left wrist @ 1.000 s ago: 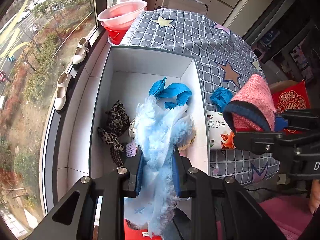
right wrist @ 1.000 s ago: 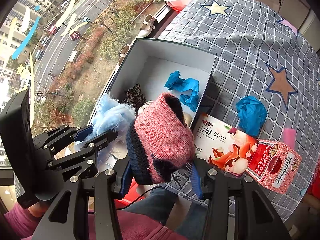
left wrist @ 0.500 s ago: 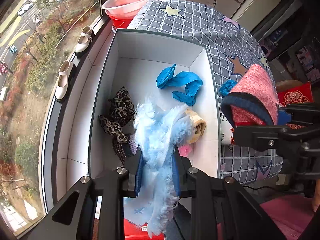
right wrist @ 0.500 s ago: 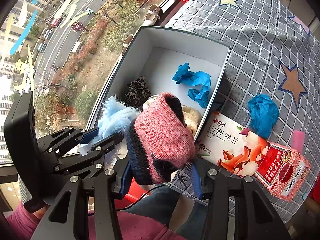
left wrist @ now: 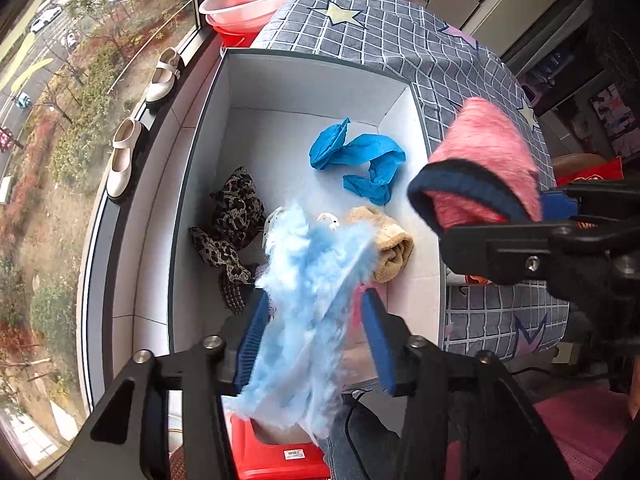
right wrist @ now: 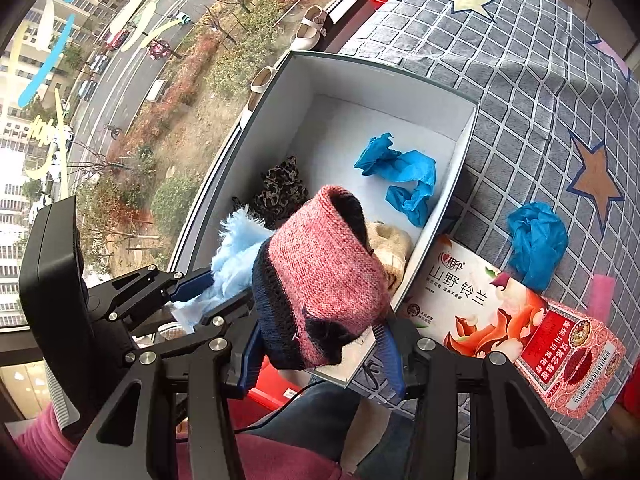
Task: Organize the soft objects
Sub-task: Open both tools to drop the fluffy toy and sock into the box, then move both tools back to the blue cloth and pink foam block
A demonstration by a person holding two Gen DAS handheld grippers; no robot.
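My left gripper (left wrist: 312, 344) is shut on a fluffy light-blue cloth (left wrist: 308, 296) and holds it above the near end of the white box (left wrist: 304, 84). My right gripper (right wrist: 320, 356) is shut on a pink and navy knit piece (right wrist: 324, 280), held above the box's near right corner; it also shows in the left wrist view (left wrist: 480, 172). Inside the box lie a blue glove (left wrist: 360, 160), a leopard-print fabric (left wrist: 232, 224) and a beige knit item (left wrist: 388, 240).
A grey checked tablecloth with stars (right wrist: 540, 80) covers the table. On it lie a crumpled blue glove (right wrist: 536, 244), a printed carton (right wrist: 512, 320) and a pink strip (right wrist: 600, 300). A pink basin (left wrist: 252, 0) stands beyond the box. White shoes (left wrist: 160, 80) sit on the window ledge.
Both grippers have moved forward over the box with their loads; the box and its contents now look closer and larger. The left jaws stand a little wider around the cloth.
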